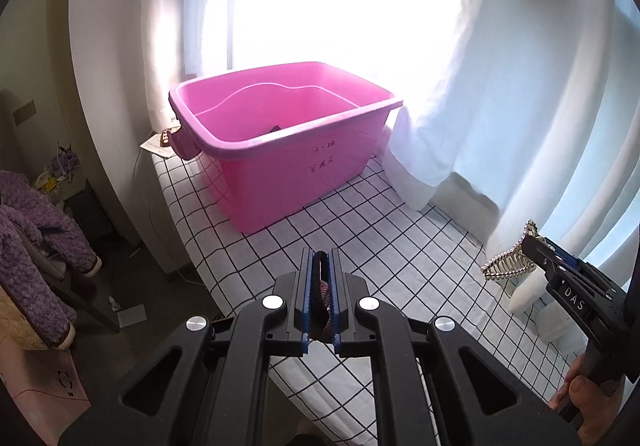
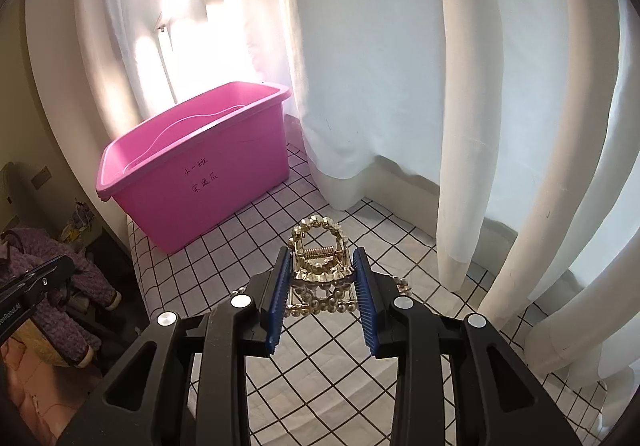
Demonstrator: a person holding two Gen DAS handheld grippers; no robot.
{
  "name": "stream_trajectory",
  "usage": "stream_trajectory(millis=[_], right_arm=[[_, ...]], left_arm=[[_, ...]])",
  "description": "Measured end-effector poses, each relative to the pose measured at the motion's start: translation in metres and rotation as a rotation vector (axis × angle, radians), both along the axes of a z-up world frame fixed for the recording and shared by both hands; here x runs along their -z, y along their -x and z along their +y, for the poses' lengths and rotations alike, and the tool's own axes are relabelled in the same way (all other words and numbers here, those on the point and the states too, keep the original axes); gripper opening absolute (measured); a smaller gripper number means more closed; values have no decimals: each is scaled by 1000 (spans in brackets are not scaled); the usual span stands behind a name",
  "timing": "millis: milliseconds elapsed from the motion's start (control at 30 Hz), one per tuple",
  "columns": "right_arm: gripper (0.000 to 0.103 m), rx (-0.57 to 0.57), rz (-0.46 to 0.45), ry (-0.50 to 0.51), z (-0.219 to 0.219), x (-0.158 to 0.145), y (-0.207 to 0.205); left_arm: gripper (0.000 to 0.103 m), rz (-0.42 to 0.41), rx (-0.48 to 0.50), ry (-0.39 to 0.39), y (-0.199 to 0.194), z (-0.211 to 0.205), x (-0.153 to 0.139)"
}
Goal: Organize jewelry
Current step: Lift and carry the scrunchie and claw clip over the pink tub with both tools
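Observation:
A pink plastic bin (image 1: 280, 142) stands on the checked cloth ahead, also seen in the right wrist view (image 2: 196, 166). My left gripper (image 1: 321, 258) is shut on a dark band-like piece with a reddish patterned part (image 1: 320, 294), held above the cloth. My right gripper (image 2: 322, 258) is shut on a gold hair claw set with pearl beads (image 2: 320, 262); its blue pads press the claw's sides. The same claw (image 1: 510, 262) shows at the right of the left wrist view, in the right gripper's tip (image 1: 534, 248). A small dark item lies inside the bin (image 1: 276, 129).
White curtains (image 2: 460, 106) hang down to the cloth on the right and behind the bin. The checked cloth (image 1: 380, 246) ends at a left edge, beyond which stand a purple fuzzy garment (image 1: 36, 242) and floor clutter. A hand (image 1: 576, 394) grips the right tool's handle.

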State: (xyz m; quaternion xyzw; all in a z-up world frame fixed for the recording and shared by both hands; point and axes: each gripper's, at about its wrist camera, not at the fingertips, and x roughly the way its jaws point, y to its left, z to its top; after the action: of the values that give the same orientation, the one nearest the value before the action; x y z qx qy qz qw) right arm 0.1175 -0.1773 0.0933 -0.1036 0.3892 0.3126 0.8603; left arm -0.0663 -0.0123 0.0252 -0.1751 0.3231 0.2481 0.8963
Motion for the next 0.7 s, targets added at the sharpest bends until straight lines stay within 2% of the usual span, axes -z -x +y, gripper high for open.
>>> stream_trajectory(millis=[167,367,567,700], right_arm=[[31,-40,-49,-76,37,-26,-22],[30,-98,-85,-143,100,-51,-48],[31,-145,-47,-179,176,-58,-64],[31,-128,-42,-188,219,-50,-72]], left_arm=[[8,-52,-3,-26,-24,36,-29],[8,-40,-30,-89,-56,89,-55],[8,5,-29,-105,-89,151,-62],[8,31,22,-126,-115,193,-57]])
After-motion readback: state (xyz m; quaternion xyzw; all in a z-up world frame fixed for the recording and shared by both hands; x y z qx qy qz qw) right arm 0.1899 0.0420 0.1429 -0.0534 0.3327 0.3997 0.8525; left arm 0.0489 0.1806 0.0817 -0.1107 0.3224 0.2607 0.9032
